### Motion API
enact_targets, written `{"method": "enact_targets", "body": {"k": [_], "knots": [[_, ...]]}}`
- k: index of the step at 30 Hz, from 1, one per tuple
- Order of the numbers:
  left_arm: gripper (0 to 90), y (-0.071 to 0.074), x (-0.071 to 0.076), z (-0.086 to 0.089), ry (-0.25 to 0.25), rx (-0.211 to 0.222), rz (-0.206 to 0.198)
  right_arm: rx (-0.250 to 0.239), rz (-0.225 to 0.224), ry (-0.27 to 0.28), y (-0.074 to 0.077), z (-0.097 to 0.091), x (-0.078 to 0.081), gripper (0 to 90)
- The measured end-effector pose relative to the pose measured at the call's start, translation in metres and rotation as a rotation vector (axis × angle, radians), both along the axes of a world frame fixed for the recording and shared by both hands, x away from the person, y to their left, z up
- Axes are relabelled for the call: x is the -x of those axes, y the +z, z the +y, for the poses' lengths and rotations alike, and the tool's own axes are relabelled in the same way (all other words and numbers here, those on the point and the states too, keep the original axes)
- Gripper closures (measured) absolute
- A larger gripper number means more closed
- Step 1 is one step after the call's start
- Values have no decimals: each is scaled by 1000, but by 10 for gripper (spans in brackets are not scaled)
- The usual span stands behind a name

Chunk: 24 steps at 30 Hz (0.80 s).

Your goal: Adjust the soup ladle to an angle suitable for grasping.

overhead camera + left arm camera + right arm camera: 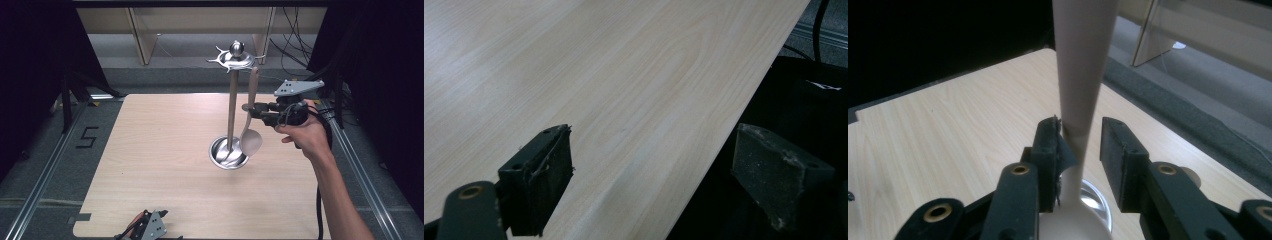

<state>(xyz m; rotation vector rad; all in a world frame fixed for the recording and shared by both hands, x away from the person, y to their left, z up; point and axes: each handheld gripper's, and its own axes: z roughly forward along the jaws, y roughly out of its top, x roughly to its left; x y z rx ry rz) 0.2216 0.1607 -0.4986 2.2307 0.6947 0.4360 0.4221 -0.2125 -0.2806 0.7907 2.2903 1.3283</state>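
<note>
The left gripper [145, 226] lies nearest, at the near edge of the pale wood-grain table [160, 150], its grey plate peeking up from the bottom of the high view. In the left gripper view its two black jaws stand wide apart with nothing between them, one over the tabletop [599, 85] and the other out past the table's edge, over dark ground.

The table is a light laminate board with rounded corners, standing on a grey floor between metal rails [42, 180]. A black figure 5 [86, 136] is marked on the floor to the left. Black curtains close both sides; beyond the far edge stand pale wooden frame legs [142, 42] and loose black cables [295, 40].

Right of centre rises a polished metal utensil stand [231, 105], with a round dished base, a thin upright pole and a crown of hooks under a ball top. A beige long-handled spoon [250, 127] hangs just beside the pole, bowl down next to the base. The right gripper [248, 111], held in the person's hand [305, 132], reaches in from the right at mid-handle.

The right gripper view shows what the high view cannot settle: the handle [1080, 75] runs between the jaws, touching the left pad [1050, 150], with a clear gap to the other, so the jaws are slightly parted, not clamped. The shiny base [1095, 200] glints below
</note>
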Motion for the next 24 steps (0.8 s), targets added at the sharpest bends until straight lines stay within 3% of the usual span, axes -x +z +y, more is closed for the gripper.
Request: {"method": "enact_targets", "body": {"k": [4,6,8,9,12,14,15,17,19,24], "knots": [[155,0,-1,1,-6,-10,-1,-25,-20,2,-2,-4,9,649],[155,-2,-3,0,3,23,4,-42,-38,-2,-4,-5,12,641],[155,-1,-3,2,3,9,6,-45,-49,11,-6,-10,14,637],[155,-1,-3,2,6,12,6,-50,-29,8,-7,-11,17,630],[155,-1,-3,3,14,24,-1,-38,-54,5,-13,-15,22,604],[155,-1,-2,2,13,26,3,-48,-56,4,-18,-17,28,578],[155,0,-2,3,8,7,0,-49,-64,6,-21,-18,30,560],[155,-1,-2,1,13,25,3,-48,-89,24,-27,-23,33,542],[155,0,-2,2,10,16,-3,-72,-66,18,-34,-26,38,525],[155,0,-2,3,8,5,-4,-84,-82,2,-51,-34,45,490]]}}
